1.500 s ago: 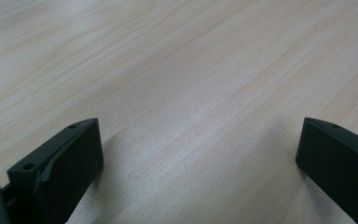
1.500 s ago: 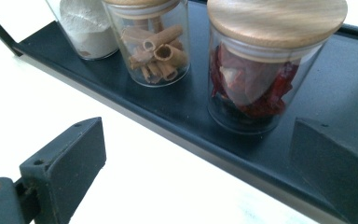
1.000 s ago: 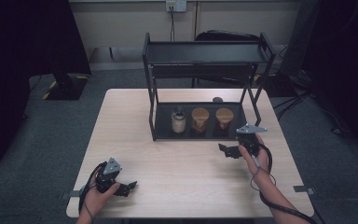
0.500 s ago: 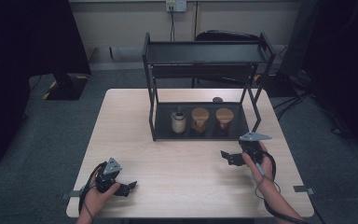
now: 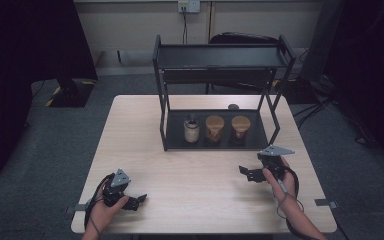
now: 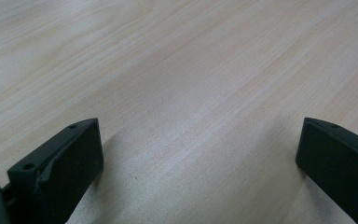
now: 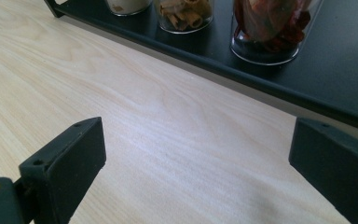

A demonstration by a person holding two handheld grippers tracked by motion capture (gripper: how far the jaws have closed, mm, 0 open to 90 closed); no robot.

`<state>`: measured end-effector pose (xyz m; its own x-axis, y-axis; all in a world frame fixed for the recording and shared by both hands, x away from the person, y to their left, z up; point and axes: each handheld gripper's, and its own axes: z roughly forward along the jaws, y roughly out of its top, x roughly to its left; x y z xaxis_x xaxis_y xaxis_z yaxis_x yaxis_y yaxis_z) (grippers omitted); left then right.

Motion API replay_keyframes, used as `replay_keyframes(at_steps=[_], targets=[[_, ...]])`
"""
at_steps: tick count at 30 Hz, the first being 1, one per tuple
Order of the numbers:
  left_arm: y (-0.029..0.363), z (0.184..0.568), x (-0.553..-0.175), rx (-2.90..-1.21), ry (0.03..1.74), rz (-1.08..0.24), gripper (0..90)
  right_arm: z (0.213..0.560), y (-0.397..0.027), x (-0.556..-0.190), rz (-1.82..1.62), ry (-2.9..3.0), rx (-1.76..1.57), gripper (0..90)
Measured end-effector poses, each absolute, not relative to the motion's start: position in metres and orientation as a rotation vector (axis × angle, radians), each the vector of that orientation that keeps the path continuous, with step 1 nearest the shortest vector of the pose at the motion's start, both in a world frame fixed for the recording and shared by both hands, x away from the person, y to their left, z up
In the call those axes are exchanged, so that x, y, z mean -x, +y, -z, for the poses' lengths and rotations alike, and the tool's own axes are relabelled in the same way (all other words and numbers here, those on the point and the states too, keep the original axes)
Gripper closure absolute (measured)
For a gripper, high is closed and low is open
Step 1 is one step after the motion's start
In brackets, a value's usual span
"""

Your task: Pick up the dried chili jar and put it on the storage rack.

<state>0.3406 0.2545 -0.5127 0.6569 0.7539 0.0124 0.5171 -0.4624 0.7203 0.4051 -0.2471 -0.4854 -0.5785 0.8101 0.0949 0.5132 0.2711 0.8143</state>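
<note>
A black two-tier rack (image 5: pixel 220 55) stands at the far side of the wooden table (image 5: pixel 200 175). Its bottom tray (image 5: pixel 250 142) holds three jars: a pale one (image 5: pixel 191 131), a brown one (image 5: pixel 214 128) and a reddish one (image 5: pixel 240 127). In the right gripper view the tray's edge (image 7: pixel 242 77) runs across the top, with a jar of red pieces (image 7: pixel 272 28) and a jar of brown sticks (image 7: pixel 184 14) behind it. My right gripper (image 5: pixel 244 171) (image 7: pixel 196 163) hovers open just in front of the tray, empty. By the near left edge, my left gripper (image 5: pixel 139 198) (image 6: pixel 198 158) is open over bare wood.
A small dark disc (image 5: pixel 233 106) lies on the table behind the rack. A black chair (image 5: pixel 240 39) stands beyond the table, and dark equipment fills both sides of the room. Tape tabs stick out at the table's near corners (image 5: pixel 325 203).
My right gripper has drawn back from the tray toward the near edge and sunk slightly. The left gripper has stayed where it was.
</note>
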Motion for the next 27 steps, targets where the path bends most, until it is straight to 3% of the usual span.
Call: replay_keyframes(at_steps=[27], targets=[[0.255,0.513,-0.341,-2.168,0.98,-0.433,0.1,0.49,-0.256,-0.389,-1.235,2.22,-1.213,2.7]])
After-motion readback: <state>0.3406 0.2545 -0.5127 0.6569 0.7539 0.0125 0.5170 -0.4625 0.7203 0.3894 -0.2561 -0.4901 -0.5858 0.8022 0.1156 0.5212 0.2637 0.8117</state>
